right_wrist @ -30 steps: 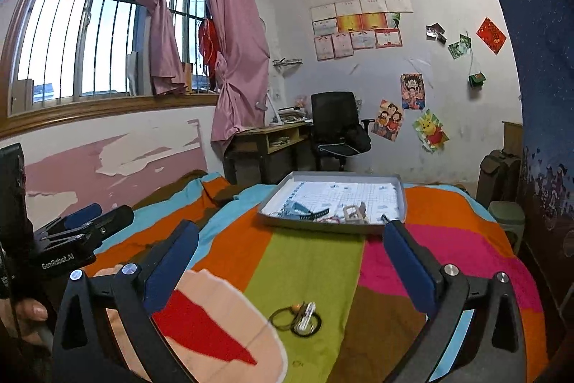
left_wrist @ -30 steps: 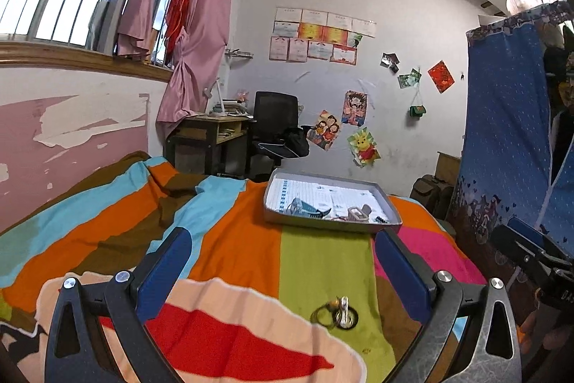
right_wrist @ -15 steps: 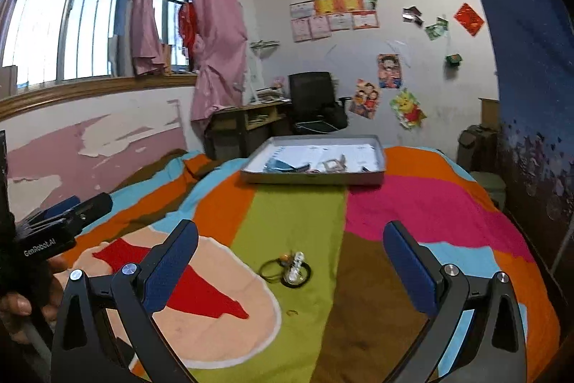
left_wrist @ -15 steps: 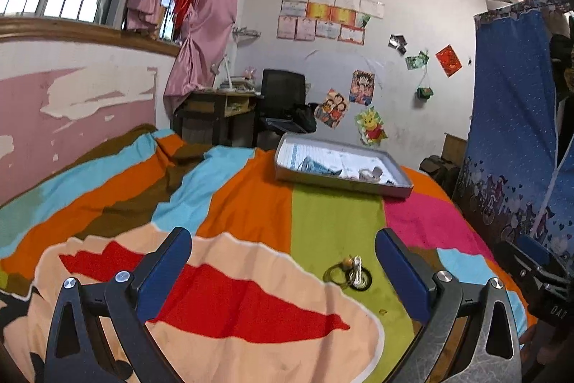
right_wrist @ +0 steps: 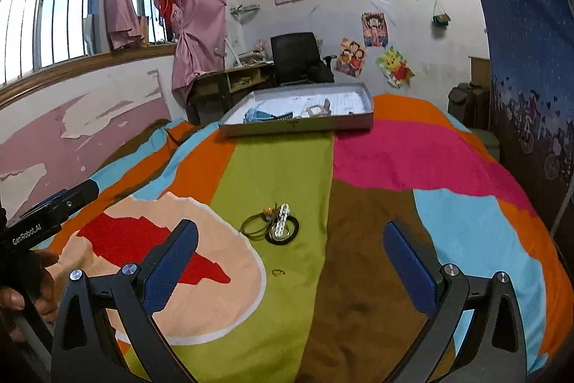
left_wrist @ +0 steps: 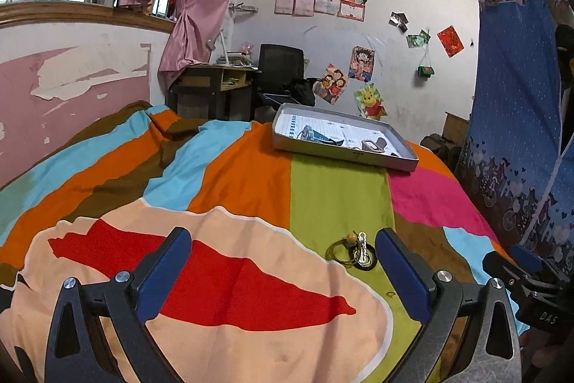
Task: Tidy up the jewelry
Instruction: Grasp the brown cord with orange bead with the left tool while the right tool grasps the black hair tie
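**Jewelry heap waits on the green stripe, both tongs wide and empty**

Green cloth carries the small heap of jewelry (right_wrist: 273,225): a dark ring, a thin wire hoop, an amber bead and a short white chain. It lies at about 11 o'clock from the right gripper (right_wrist: 290,261) and just inside the right finger of the left gripper (left_wrist: 283,268), at about 1 o'clock from its midpoint. The white chain gives the heap its long axis, running toward 12 o'clock, roughly at the grey tray (right_wrist: 366,124) far up the bedspread (right_wrist: 394,160). A tiny separate piece (right_wrist: 278,272) sits nearer, apart from the heap.

Both tongs stand fully spread and grip nothing, hovering low above the bedspread; probably this is the approach before a first pick. Other pieces already lie in the tray, so it is likely the destination. Tangled pieces may lift together.
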